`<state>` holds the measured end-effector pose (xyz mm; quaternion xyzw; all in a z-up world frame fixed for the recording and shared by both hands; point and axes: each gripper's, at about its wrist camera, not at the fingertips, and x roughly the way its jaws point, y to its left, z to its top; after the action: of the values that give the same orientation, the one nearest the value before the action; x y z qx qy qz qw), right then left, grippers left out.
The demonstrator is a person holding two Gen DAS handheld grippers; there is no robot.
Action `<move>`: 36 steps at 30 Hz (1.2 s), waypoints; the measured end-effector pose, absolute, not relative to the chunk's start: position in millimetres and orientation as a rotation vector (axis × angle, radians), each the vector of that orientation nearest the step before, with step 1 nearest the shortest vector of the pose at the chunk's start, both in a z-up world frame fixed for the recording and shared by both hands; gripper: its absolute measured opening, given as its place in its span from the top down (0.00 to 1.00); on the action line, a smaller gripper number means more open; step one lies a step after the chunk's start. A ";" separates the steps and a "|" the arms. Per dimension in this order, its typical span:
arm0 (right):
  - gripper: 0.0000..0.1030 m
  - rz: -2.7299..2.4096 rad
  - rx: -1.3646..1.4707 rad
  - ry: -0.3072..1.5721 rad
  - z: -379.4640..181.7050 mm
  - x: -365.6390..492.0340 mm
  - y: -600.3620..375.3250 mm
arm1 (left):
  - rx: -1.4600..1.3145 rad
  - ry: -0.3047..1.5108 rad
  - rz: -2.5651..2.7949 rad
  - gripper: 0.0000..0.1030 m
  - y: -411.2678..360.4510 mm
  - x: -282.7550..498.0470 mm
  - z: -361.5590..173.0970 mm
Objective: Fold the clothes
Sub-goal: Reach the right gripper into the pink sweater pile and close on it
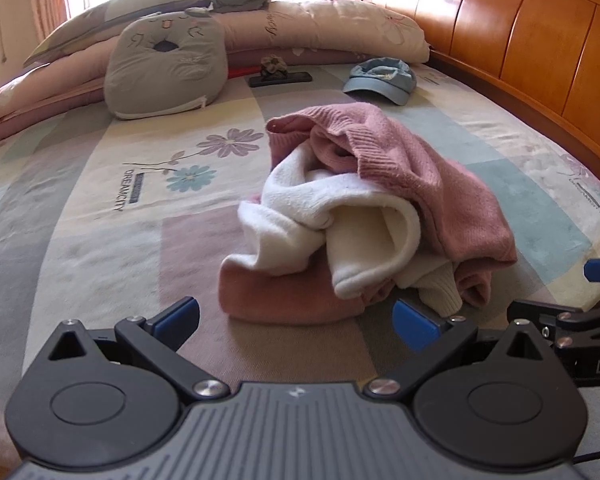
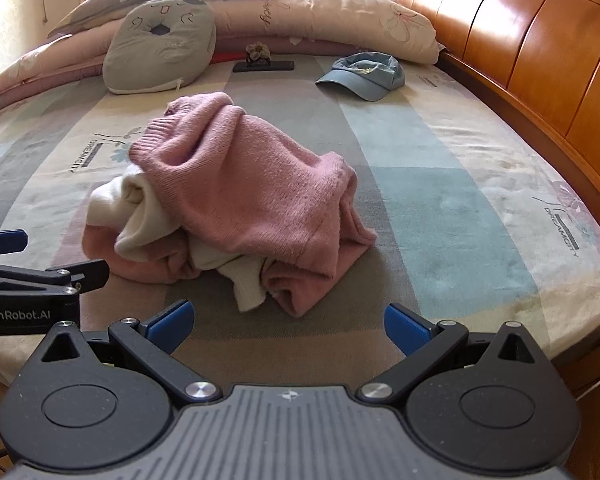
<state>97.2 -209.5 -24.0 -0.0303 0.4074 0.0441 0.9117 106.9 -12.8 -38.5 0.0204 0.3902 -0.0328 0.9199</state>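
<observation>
A pink sweater (image 2: 244, 196) lies bunched in a heap in the middle of the bed (image 2: 440, 184), its white fleece lining (image 1: 340, 220) spilling out on the left side. The heap's long axis runs from the near edge of the bed away toward the pillows (image 2: 324, 16), ribbed hem at the far end. Both the left claw (image 1: 296, 320) and the right claw (image 2: 288, 322) hover just short of it, jaws spread wide, holding nothing.

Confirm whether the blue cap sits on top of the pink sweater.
No, the blue cap lies apart on the bedspread, beyond the pink sweater.
</observation>
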 end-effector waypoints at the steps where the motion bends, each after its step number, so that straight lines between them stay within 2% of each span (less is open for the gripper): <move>1: 0.00 0.096 -0.064 0.839 -24.9 101.6 -209.6 | 0.039 0.807 -0.071 0.01 -13.3 110.8 -40.6; 20: 0.00 0.256 -0.163 0.819 -53.8 167.8 -188.2 | 0.069 0.785 -0.118 0.01 10.4 133.6 -53.4; 26: 0.00 0.177 -0.237 0.698 -37.3 176.3 -201.4 | 0.070 0.800 -0.146 0.01 10.8 138.3 -55.1; 36: 0.00 0.095 -0.062 0.693 -18.6 194.8 -260.5 | 0.074 0.820 -0.192 0.01 0.3 142.7 -63.3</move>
<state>194.8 -260.5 -18.6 -0.0305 0.3395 0.0466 0.9390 142.7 0.3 -63.3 0.0358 0.3978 -0.0931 0.9120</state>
